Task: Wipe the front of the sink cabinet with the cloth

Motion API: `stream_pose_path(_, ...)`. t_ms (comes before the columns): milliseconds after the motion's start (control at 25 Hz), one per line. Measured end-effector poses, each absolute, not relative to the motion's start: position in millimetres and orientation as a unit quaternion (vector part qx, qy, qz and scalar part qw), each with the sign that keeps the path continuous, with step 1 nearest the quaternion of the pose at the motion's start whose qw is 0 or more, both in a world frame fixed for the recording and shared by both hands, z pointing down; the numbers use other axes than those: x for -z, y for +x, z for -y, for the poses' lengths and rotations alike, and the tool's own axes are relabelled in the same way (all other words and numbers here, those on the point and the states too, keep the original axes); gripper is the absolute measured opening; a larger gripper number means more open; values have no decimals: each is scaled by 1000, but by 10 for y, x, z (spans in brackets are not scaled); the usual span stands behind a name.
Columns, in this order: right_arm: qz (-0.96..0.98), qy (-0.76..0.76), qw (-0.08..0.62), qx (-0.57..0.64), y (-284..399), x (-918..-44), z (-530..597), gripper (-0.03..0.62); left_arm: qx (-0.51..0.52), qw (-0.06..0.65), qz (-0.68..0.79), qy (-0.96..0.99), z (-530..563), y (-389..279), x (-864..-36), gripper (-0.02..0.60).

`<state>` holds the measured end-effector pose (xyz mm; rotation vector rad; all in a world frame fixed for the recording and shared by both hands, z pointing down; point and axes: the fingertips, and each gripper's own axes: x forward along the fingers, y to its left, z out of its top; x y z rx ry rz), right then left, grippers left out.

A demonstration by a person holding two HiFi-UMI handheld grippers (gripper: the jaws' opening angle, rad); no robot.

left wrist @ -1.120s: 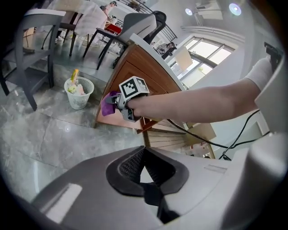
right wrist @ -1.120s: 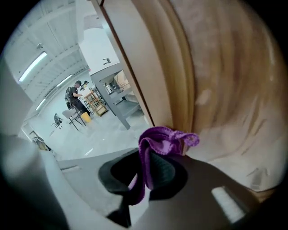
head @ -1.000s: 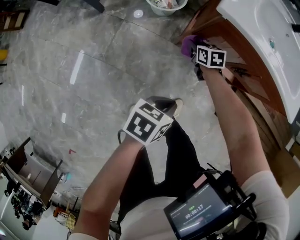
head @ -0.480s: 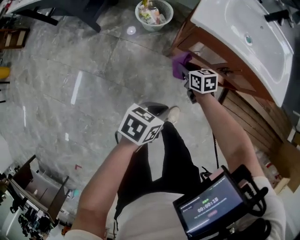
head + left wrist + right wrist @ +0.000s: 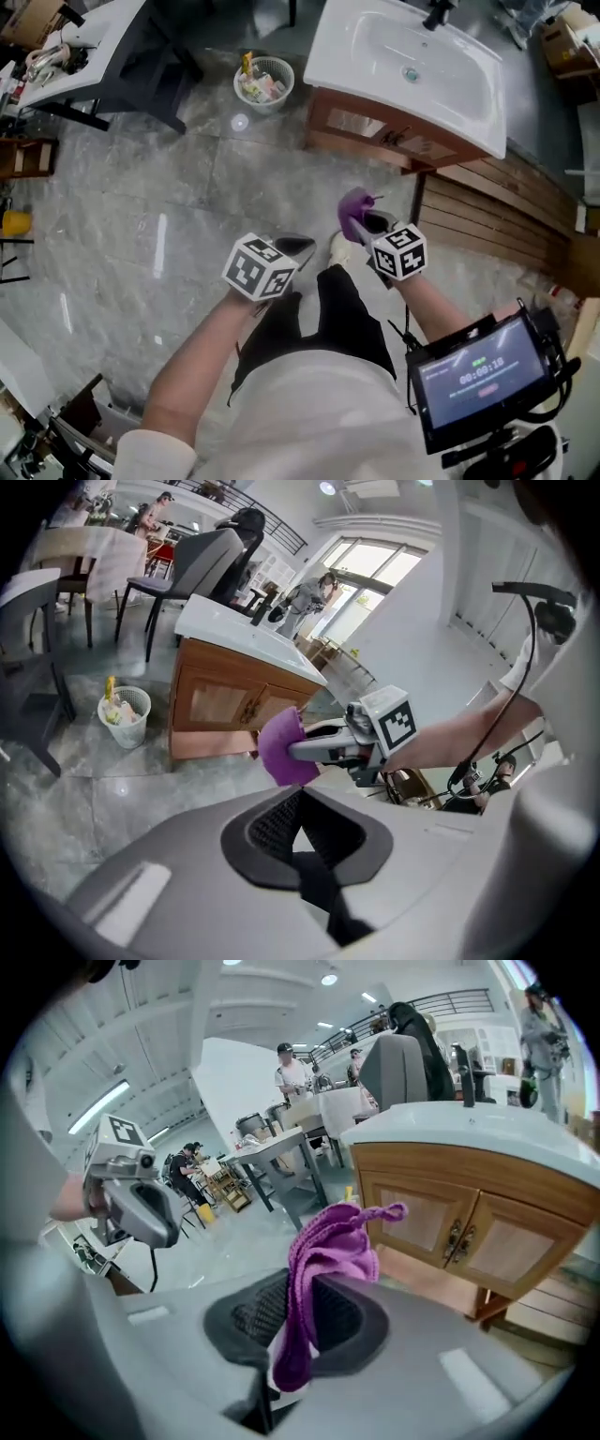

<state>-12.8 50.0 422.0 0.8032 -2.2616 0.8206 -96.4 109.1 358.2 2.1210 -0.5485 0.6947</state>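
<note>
right gripper (image 5: pixel 302 1290): jaws closed on a fold of the purple cloth, which stands between the two dark ribbed pads; held in the air in front of the sink cabinet, not touching it.
cloth (image 5: pixel 333 1241): purple knit, bunched. Most of it rises above the jaw tips with one twisted corner pointing toward the cabinet doors, and a narrow tail hangs down between the pads. It is off the cabinet front, over the floor near the person's shoe.
left gripper (image 5: pixel 298 799): jaw tips together with nothing between them; held beside the right gripper, farther from the cabinet, over the floor.
sink cabinet (image 5: pixel 375 131): brown wood with two panelled doors, both closed. It stands on the floor, its front facing the grippers.
door handles (image 5: pixel 457 1239): two dark metal pulls, side by side where the doors meet.
washbasin (image 5: pixel 412 66): white, sitting on top of the cabinet and overhanging its front edge.
faucet (image 5: pixel 436 11): dark, upright at the basin's back edge.
wastebasket (image 5: pixel 263 82): white mesh with litter in it, on the floor near the cabinet's left end in the head view.
floor (image 5: pixel 141 187): grey marbled tile, glossy.
slatted wooden panel (image 5: pixel 487 220): on the floor at the cabinet's other end.
shoe (image 5: pixel 339 246): light-coloured, on the floor near the cloth in the head view.
screen (image 5: pixel 483 370): lit, at the person's chest, at the lower right of the head view.
</note>
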Motion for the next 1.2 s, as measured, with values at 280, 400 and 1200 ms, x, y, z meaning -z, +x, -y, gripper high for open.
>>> stream_pose_path(280, 849, 367, 243, -293, 282, -3091, -1269, 55, -302, 368, 178, 861, -1696, -881, -2874, 8)
stream_pose_path(400, 853, 386, 215, -277, 333, -2666, -1509, 55, -300, 352, 169, 870, -1922, -844, -2583, 8)
stream_pose_path(1200, 883, 397, 175, -178, -45, -1673, -2501, 55, -276, 307, 144, 899, -2736, -866, -1956, 8)
